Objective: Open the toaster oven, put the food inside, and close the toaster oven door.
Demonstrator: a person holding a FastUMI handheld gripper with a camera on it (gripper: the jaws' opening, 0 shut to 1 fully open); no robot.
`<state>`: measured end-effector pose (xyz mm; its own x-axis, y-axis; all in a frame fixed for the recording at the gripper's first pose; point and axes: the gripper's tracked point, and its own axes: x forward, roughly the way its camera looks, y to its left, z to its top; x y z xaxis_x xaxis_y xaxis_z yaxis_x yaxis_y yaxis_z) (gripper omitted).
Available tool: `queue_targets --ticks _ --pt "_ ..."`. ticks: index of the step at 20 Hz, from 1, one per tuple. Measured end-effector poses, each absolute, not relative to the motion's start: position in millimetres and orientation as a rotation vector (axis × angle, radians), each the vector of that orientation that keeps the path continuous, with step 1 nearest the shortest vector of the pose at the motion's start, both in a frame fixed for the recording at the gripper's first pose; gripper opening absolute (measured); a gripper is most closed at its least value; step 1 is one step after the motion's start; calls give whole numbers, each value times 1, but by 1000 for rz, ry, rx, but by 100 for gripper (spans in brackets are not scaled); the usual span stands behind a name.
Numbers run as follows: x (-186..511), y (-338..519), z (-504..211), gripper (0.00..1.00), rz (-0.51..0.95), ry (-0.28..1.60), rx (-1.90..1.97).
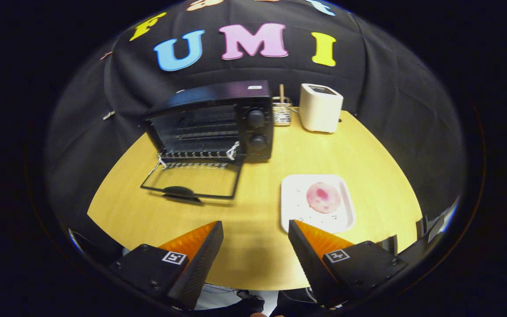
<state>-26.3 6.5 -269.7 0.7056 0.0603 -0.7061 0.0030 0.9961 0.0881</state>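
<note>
toaster oven (209,121) door (192,185) open flat, toward table's far edge | food (323,197) on tray (293,207) just beyond right finger | gripper (255,229) fingers wide, empty | risk: round food may slip when squeezed, or snag rack

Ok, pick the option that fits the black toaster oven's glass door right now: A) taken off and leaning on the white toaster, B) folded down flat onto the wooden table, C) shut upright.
B: the black toaster oven has its glass door lying flat on the wooden table, rack exposed; the open tool holds nothing.
</note>
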Motion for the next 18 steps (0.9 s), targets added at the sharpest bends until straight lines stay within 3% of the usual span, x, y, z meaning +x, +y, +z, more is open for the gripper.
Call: queue_targets --ticks 9,18 --pt "7 -124 -286 99 -70 899 180" --pt "12 -153 -351 100 55 1092 176"
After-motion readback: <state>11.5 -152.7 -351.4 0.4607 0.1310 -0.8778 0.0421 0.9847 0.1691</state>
